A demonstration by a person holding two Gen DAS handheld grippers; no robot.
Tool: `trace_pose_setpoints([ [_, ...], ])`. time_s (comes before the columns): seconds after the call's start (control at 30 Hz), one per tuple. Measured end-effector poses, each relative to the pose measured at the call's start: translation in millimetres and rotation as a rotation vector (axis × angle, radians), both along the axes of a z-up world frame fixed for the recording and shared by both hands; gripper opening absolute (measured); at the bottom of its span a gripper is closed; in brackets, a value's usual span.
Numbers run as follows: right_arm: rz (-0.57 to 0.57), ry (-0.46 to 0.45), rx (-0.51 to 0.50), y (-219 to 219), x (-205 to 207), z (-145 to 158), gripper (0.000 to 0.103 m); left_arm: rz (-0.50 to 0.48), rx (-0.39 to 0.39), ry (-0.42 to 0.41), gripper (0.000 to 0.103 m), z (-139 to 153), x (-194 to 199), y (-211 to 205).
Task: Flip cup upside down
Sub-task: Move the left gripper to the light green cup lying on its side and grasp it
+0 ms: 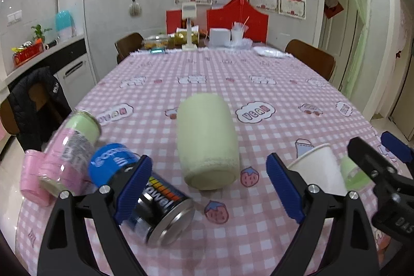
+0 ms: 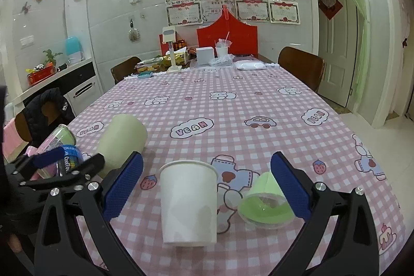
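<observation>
A white paper cup (image 2: 188, 201) stands upright, mouth up, on the pink checked tablecloth (image 2: 233, 115). My right gripper (image 2: 207, 188) is open, its blue pads on either side of the cup, not touching it. The cup also shows at the right of the left wrist view (image 1: 319, 167). My left gripper (image 1: 209, 185) is open and empty, with a pale green roll (image 1: 207, 141) lying between and beyond its fingers.
A blue-lidded black can (image 1: 145, 193) lies by the left gripper's left finger. Pink and green containers (image 1: 67, 146) lie at the table's left edge. A small green tub (image 2: 264, 201) lies on its side right of the cup. Chairs, boxes and dishes stand at the far end.
</observation>
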State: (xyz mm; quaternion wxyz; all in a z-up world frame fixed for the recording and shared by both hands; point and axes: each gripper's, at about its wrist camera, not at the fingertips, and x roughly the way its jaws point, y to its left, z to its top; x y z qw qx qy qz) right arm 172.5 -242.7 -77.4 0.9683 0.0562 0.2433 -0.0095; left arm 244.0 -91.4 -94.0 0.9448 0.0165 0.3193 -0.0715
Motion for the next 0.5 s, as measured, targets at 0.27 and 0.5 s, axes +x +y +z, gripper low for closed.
trace_pose_setpoints([
  [0.27,-0.004,0.086,0.068,-9.3,29.2,-12.3,0.095,0.005,0.021,0.092,0.088,-19.7,37.9,-13.9],
  [0.5,0.012,0.132,0.077,-5.0,47.9,-22.3,0.095,0.022,0.047,0.136,0.088,-30.6,58.0,-13.3],
])
